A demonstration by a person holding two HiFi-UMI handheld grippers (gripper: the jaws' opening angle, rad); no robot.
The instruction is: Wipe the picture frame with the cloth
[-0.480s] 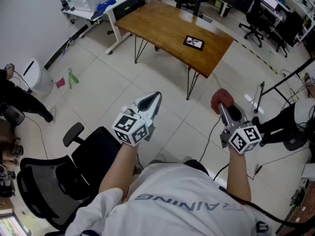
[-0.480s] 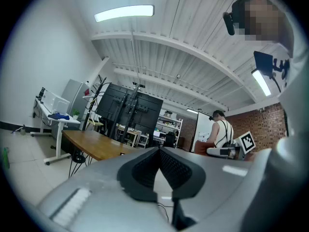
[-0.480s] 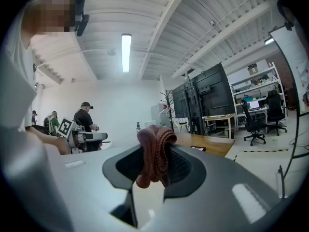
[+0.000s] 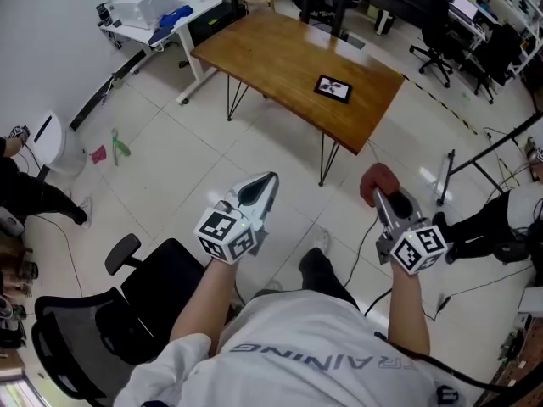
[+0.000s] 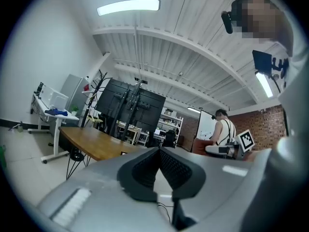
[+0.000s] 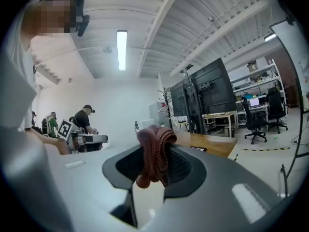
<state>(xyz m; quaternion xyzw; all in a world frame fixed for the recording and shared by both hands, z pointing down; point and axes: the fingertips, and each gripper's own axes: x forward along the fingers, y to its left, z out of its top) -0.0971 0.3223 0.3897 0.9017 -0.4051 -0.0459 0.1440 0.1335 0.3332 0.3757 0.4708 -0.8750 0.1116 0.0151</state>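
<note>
A small black picture frame (image 4: pixel 333 87) lies flat on the wooden table (image 4: pixel 280 53), near its right end, well ahead of both grippers. My right gripper (image 4: pixel 379 190) is shut on a reddish-brown knitted cloth (image 4: pixel 377 180), which bunches up between the jaws (image 6: pixel 155 153). My left gripper (image 4: pixel 268 182) is shut with nothing in it, held over the tiled floor at about the same distance from the table. In the left gripper view the closed pads (image 5: pixel 159 170) meet in a line and the table (image 5: pixel 91 141) lies beyond.
A black office chair (image 4: pixel 110 312) stands at my lower left. A white desk (image 4: pixel 161 11) with a printer sits at the far left, more office chairs (image 4: pixel 441 24) and a light stand (image 4: pixel 492 147) at the right. Other people (image 6: pixel 84 120) stand around the room.
The view has shifted slightly; the table and frame sit a little lower and closer in the head view. Both grippers keep the same pose and state.
</note>
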